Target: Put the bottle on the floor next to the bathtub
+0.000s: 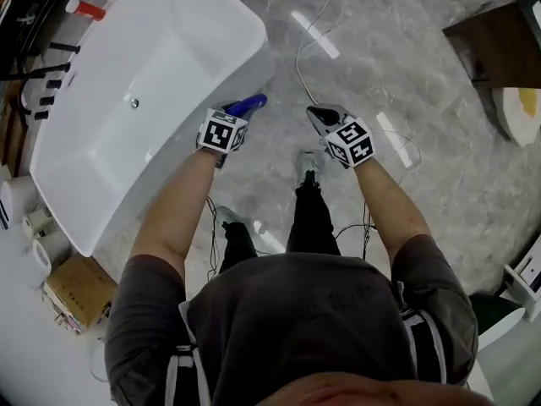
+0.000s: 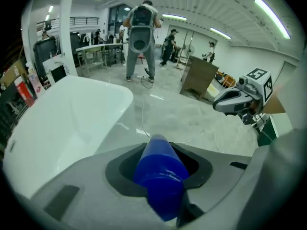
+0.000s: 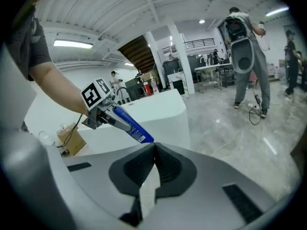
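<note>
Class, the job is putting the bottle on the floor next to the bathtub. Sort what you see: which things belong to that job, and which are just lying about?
Belong to the job:
blue bottle, held in the left gripper
white bathtub
grey floor

Just lying about:
cardboard box
loose cable
brown wooden cabinet

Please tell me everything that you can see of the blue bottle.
The blue bottle is slim and glossy, probably plastic, with a small printed label near its free end. The left gripper clamps it between its jaws, so it is in the air above the floor, tilted, free end pointing forward and down. It hangs near the end of the white bathtub and touches only the jaws.
</note>
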`<state>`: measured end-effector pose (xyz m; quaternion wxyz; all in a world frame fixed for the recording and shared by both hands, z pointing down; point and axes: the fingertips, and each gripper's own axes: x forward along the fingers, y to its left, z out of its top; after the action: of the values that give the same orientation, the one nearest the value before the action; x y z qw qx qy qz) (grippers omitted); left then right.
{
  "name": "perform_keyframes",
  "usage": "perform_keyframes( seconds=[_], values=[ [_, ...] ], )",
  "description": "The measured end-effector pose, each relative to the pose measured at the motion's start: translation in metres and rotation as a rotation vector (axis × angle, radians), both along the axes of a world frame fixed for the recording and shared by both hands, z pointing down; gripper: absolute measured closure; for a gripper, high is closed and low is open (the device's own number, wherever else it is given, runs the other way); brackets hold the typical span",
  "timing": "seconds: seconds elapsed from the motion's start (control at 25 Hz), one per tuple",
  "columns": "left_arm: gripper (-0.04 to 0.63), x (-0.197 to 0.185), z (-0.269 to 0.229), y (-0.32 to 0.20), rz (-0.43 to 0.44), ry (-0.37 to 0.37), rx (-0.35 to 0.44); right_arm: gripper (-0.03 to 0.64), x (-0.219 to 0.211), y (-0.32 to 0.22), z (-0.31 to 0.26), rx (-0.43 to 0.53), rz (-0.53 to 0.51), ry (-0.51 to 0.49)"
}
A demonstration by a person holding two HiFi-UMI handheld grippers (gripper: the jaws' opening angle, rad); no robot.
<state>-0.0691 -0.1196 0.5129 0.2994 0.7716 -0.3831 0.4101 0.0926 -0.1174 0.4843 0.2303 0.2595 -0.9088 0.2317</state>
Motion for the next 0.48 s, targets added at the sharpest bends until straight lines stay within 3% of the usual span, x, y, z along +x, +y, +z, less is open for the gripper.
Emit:
perform_keyframes(
  seconds=[0.2,0.48],
  values=[
    [0.459,0.033,0.122,-0.022,0.04,-0.082,-0.101,0.624,0.037,-0.015,0.094,-0.035,0.034,0.032],
    [0.459,0.034,0.267,-0.041,0.062,-0.176,-0.164,0.624,0.064,-0.026,0.208,-0.067,0.021,0.046]
  ],
)
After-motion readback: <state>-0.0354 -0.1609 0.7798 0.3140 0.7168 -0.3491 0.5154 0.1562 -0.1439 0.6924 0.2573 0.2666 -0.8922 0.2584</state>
